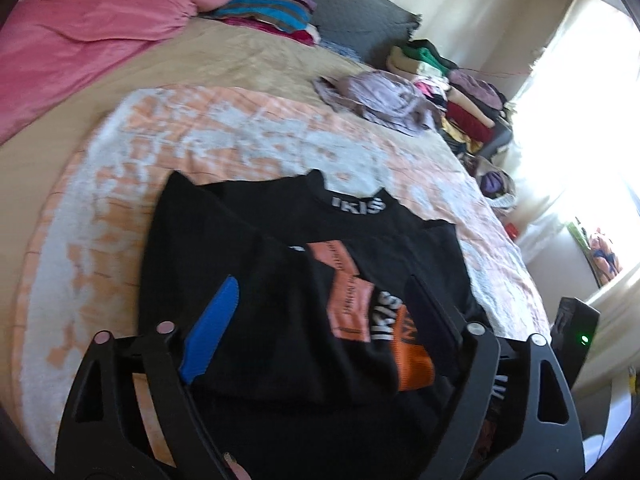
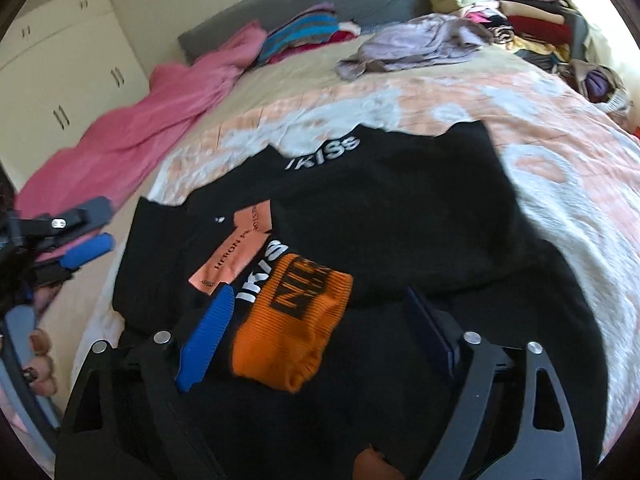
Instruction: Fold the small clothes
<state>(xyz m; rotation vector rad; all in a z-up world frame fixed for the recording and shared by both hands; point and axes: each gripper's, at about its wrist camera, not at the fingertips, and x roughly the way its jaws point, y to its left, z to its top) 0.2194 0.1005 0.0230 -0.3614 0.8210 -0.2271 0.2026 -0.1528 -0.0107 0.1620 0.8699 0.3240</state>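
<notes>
A black top (image 1: pixel 280 240) with white "IKISS" lettering, a salmon patch and an orange ribbed cuff lies on the bed's peach and white cover, sleeves folded inward. It also shows in the right wrist view (image 2: pixel 400 208), where the orange cuff (image 2: pixel 296 320) rests on its front. My left gripper (image 1: pixel 320 320) is open, its blue and dark fingers spread over the garment's near part. My right gripper (image 2: pixel 324 324) is open too, straddling the orange cuff. The left gripper's blue finger (image 2: pixel 88 250) shows at the right wrist view's left edge.
A pink blanket (image 1: pixel 80 40) lies at the bed's far left. A lilac garment (image 1: pixel 380 96) and piles of folded clothes (image 1: pixel 460 92) sit at the far right near a bright window. Folded striped clothes (image 2: pixel 304 32) lie by the grey headboard. White wardrobes (image 2: pixel 60 60) stand left.
</notes>
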